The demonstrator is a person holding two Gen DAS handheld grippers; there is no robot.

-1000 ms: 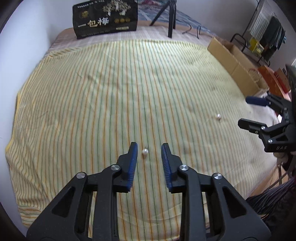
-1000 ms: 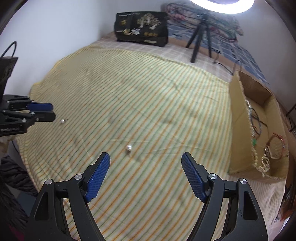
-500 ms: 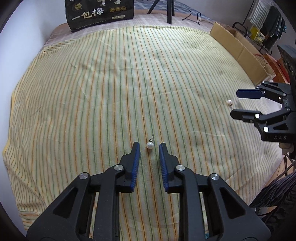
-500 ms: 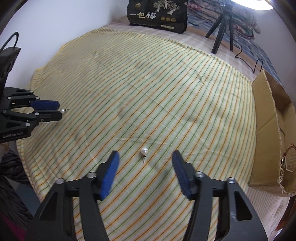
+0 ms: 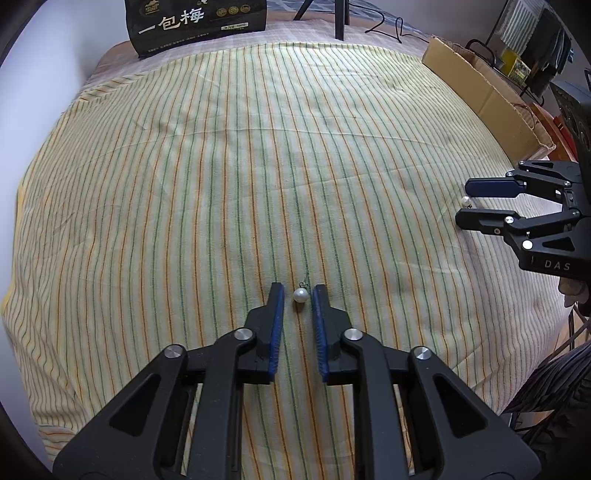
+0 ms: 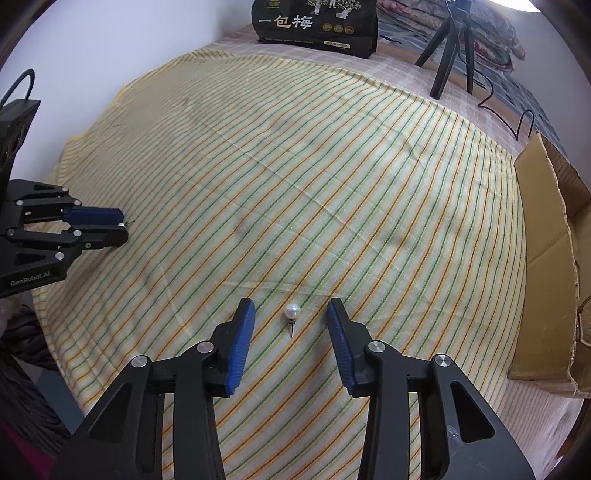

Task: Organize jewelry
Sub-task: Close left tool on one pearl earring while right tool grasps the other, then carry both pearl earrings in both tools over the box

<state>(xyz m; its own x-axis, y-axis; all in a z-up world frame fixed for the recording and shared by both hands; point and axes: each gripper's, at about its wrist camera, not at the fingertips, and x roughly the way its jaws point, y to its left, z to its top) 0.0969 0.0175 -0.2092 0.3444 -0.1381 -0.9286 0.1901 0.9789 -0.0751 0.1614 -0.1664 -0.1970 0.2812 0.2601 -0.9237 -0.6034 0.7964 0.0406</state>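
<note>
from the left wrist view, i am seeing my left gripper (image 5: 298, 291) sitting closer to the pearl earring (image 5: 300, 295) than half a second ago, and its jaws have narrowed. the blue pads (image 5: 277, 325) are flanking the pearl with a thin gap on each side, so the tool is released, not clenched on anything. the earring is lying on the striped cloth (image 5: 221, 166), a round white pearl with a small wire loop pointing away from me. off to the right my right gripper (image 5: 466, 201) is straddling a second pearl earring (image 5: 465, 200), which was lying beyond its tips before. i am counting two earrings, two grippers, one black bag (image 5: 195, 22) at the far edge and one cardboard box (image 5: 487, 92) along the right side.

from the right wrist view, i am seeing the right gripper (image 6: 291, 314) nearer to its earring (image 6: 291, 312) and narrower than half a second ago, yet open with clear gaps on both sides. this earring is a white pearl with a short metal post pointing back toward me, flat on the cloth (image 6: 295, 166). at the left the left gripper (image 6: 123, 227) is showing only a bit of wire (image 6: 127, 223) past its tips; i cannot tell from here whether it is touching. the bag (image 6: 317, 22), a tripod (image 6: 452, 48) and the box (image 6: 543, 258) are standing at the edges.
</note>
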